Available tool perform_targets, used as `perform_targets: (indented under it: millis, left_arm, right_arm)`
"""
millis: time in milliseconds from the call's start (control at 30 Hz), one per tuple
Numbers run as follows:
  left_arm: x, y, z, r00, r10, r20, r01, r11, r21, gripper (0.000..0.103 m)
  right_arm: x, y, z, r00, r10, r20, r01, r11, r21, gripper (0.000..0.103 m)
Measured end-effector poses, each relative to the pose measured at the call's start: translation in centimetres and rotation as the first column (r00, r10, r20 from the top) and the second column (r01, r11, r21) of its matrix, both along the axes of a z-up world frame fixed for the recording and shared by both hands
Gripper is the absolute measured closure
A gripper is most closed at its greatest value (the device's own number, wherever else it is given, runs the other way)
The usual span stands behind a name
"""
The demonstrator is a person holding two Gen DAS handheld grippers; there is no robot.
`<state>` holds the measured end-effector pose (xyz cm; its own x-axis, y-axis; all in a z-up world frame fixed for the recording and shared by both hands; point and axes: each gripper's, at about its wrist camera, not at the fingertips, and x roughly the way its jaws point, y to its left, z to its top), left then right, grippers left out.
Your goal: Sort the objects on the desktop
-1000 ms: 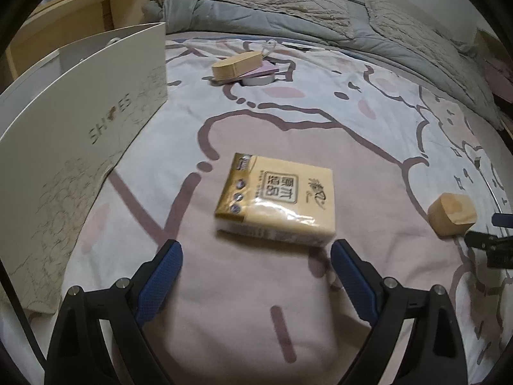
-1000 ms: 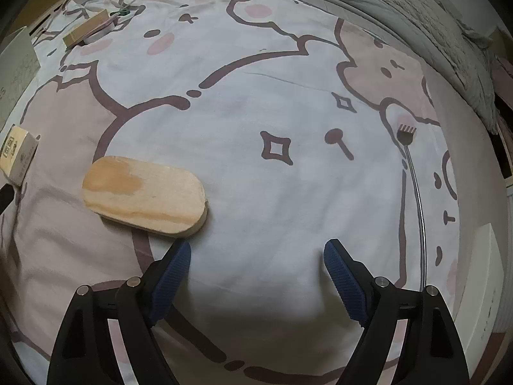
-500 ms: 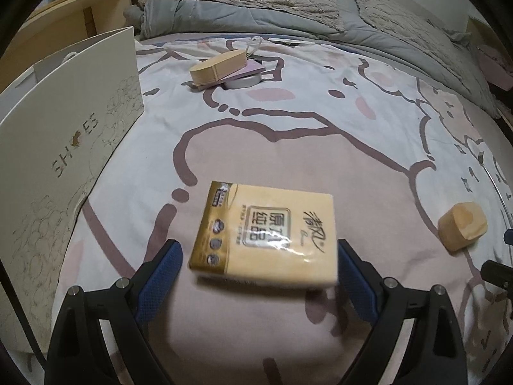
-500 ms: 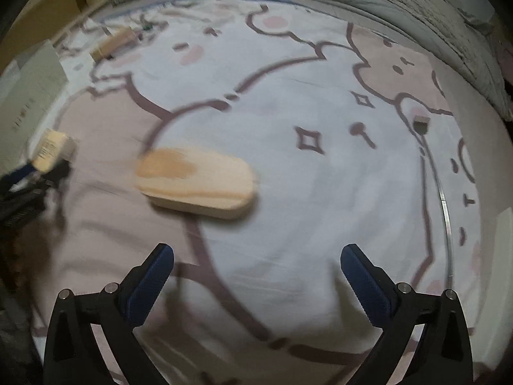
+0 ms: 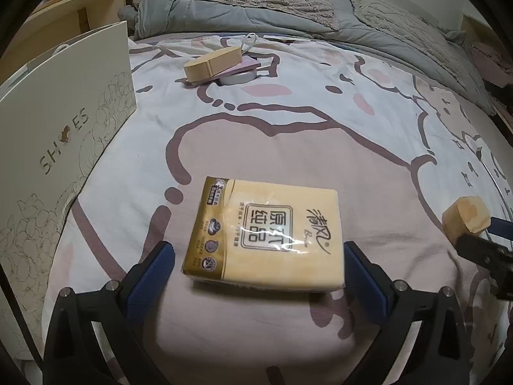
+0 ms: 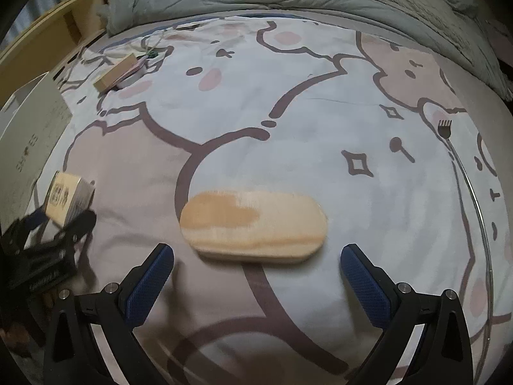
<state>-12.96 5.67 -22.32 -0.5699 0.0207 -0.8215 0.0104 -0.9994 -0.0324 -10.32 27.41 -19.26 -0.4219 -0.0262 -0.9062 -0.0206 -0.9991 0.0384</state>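
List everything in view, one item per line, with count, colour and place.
Tissue pack: one, yellow, on the bedsheet between the left fingers.
Oval wooden block: one, light wood, ahead of the right fingers.
Second wooden block: one, light wood, far end, stacked on a pink and a grey item.
Shoe bag: one, cream, standing at the left.
Blanket: one, grey, along the far edge.
Thin metal rod: one, silver, right side.
Left hand-held gripper: black with blue pads, open.
Right hand-held gripper: same, open.

tissue pack left of wooden block; shoe bag farther left
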Motion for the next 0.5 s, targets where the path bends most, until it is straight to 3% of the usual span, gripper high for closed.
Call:
perform_targets:
  millis: [167,333,500]
  left_arm:
    - [0.0,-0.1,-0.1,1.0,0.0,-0.004,0.0,1.0,0.004,0.0]
    - [0.0,0.5,-0.2,1.0,0.0,-0.001,0.0,0.999,-0.044,0.0]
    - [0.0,0.6,-0.2,1.0,0.001,0.001,-0.001,0.999,-0.035,0.0]
  right_arm:
    - [-1.2,-0.3,-1.1,1.0,-0.026,0.005,0.026,1.0,0.014,0.0]
    - [-1.7,-0.5,-1.8,0.999,-0.019,-0.037,0.02,0.999,0.03,0.0]
    - [-1.3,-0.8,-2.1,0.996,-0.039,-0.076,0.043,0.998,0.048,0.0]
